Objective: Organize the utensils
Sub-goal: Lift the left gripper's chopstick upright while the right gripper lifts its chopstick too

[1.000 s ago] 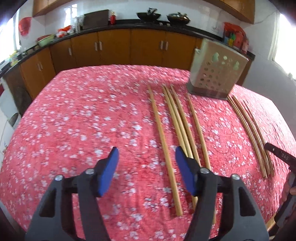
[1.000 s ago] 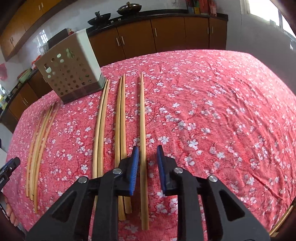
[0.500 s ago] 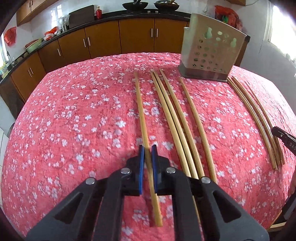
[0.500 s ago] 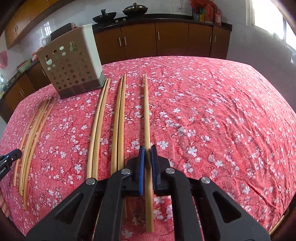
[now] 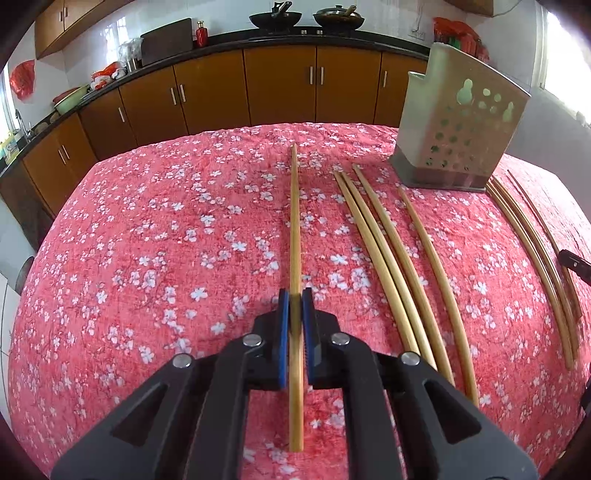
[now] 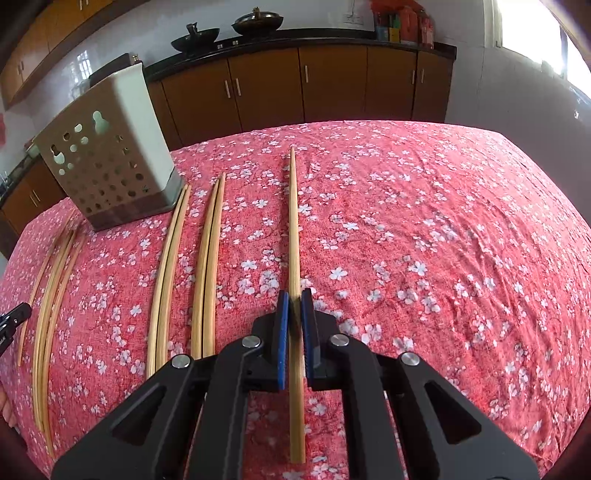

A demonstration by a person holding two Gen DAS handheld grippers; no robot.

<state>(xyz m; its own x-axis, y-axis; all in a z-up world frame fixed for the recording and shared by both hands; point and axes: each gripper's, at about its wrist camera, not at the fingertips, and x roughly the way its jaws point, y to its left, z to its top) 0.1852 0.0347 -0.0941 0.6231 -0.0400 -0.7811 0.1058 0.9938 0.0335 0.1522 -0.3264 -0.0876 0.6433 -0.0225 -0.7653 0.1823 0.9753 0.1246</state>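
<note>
Nearest in the left wrist view, the left gripper (image 5: pixel 295 299) has its blue pads pinched on a bamboo chopstick (image 5: pixel 294 221) that runs straight out toward 12 o'clock. The right gripper (image 6: pixel 294 299) is likewise clamped on a second chopstick (image 6: pixel 293 221), also pointing to 12. Whether either stick is clear of the red floral tablecloth (image 5: pixel 147 240) cannot be told. The job looks barely begun: nothing can be seen standing in the perforated holder (image 5: pixel 458 122), though its inside is hidden. Many loose chopsticks (image 5: pixel 376 258) lie on the cloth, at 1 to 2 o'clock in the left view. In the right view they lie in two pairs (image 6: pixel 210 258) at 10 to 11 o'clock. A further bundle (image 6: pixel 51 288) lies at 9, beyond the holder (image 6: pixel 107 166), which sits at 10 o'clock there and at 1 o'clock in the left view. The likely next step is carrying both held sticks to the holder and tipping them upright. The rows of sticks lie between each gripper and the holder, so a low sweep could scatter them. Farthest off, brown cabinets (image 5: pixel 280 88) line the wall, with woks (image 5: pixel 275 18) on the counter.
</note>
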